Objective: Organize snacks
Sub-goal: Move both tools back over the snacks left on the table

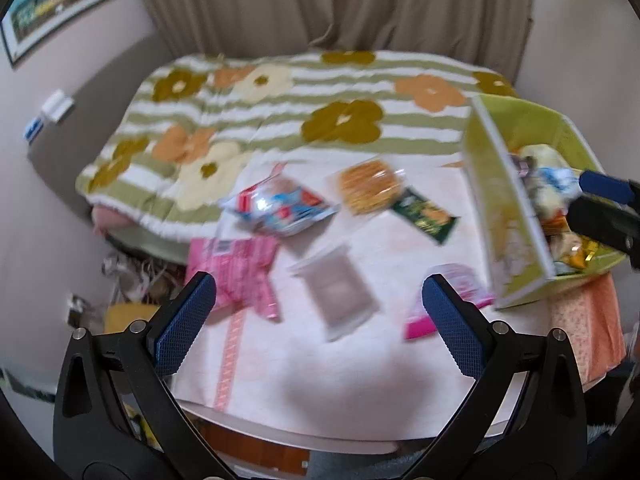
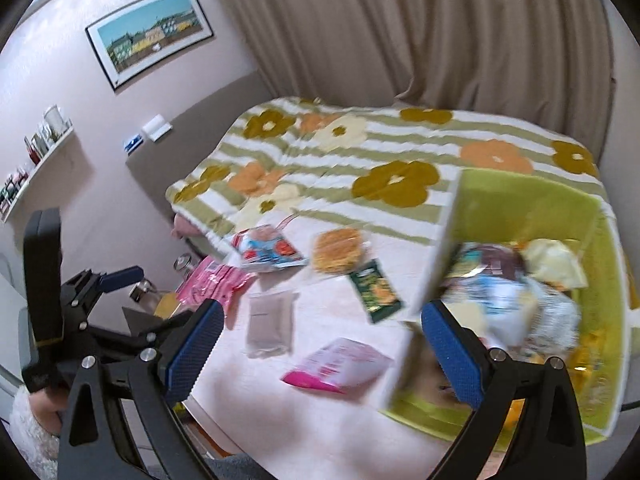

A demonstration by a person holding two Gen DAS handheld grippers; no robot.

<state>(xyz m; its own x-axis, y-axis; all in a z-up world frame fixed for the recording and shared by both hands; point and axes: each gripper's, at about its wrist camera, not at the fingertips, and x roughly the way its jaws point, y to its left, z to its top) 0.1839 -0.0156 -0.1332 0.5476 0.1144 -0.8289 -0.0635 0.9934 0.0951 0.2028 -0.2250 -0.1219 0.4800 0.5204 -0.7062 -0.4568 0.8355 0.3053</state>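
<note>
left gripper (image 1: 320, 316): jaws spread wide, empty
right gripper (image 2: 322, 344): spread too, over the box
green box (image 2: 532, 204): rectangular, crinkly packets inside
table: six flat plastic snack packets (image 2: 267, 330) loose

Your right gripper (image 2: 320, 344) hangs with fingers wide apart, nothing between them. The green box (image 2: 600, 320) of snacks sits past your right finger; a pink-and-white packet (image 2: 340, 364) lies on the cloth between the fingers.
</note>
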